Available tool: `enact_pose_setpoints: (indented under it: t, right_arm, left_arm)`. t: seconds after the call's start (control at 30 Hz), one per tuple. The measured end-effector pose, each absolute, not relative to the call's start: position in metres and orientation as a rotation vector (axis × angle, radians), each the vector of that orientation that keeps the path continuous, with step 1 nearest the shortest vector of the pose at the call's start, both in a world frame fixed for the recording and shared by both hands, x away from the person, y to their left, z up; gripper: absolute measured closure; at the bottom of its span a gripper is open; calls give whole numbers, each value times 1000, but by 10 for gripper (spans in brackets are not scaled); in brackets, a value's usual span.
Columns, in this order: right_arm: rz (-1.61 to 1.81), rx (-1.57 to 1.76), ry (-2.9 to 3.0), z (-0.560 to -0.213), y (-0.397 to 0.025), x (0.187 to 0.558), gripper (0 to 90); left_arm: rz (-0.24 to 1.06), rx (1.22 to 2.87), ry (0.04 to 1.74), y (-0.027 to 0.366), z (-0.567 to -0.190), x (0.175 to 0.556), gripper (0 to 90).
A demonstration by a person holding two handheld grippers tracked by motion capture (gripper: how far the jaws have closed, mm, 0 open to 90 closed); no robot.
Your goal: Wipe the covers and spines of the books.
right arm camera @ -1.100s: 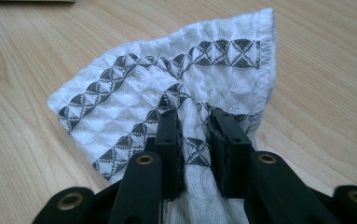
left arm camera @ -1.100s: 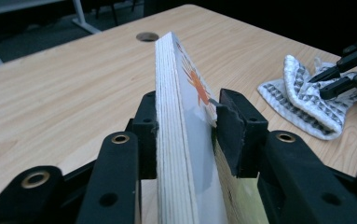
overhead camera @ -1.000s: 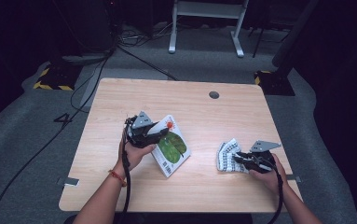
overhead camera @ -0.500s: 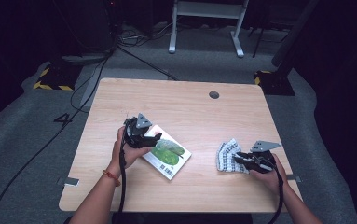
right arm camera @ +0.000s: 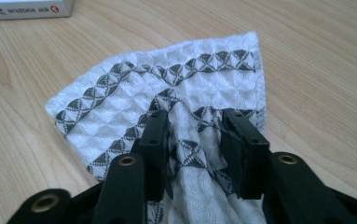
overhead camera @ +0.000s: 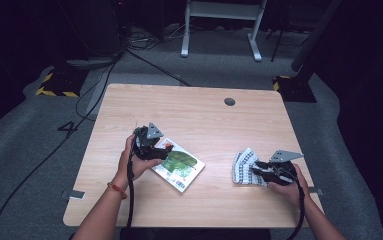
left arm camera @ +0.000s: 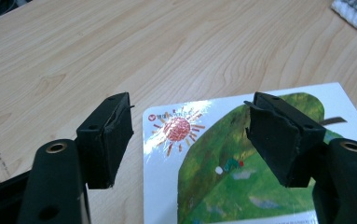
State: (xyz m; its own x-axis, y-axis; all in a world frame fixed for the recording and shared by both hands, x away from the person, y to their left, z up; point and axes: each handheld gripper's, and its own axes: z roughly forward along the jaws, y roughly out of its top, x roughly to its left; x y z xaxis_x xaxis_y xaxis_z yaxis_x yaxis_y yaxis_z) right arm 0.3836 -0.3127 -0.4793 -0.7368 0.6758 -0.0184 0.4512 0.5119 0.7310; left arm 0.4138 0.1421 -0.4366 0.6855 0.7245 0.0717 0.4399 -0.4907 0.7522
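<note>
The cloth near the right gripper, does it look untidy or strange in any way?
Yes. The cloth does not lie flat: the right gripper pinches a fold of it, so the middle is bunched up between the jaws while its far edge fans out on the table.

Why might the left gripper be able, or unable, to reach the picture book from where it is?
Probably able: the left gripper hangs open right over the picture book, jaws straddling its sun corner, with only bare table around it.

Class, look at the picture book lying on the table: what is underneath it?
The picture book lies flat on the wooden table; bare wood shows all round its edges. Anything under its cover is hidden. The left gripper hangs open above its sun corner.
</note>
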Motion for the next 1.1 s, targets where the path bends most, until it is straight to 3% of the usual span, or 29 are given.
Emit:
enact_pose_setpoints:
  t: [0.23,0.63,1.1]
  right_arm:
    - [1086,912,2414,-462,-316,377,499]
    - [1039,850,2358,-439,-337,361,394]
    - [935,1001,2307,-464,-391,340,333]
  left_arm:
    - [535,2190,833,152,-429,395,287]
    - [615,2263,758,172,-427,361,237]
    - [588,2278,800,204,-458,335,220]
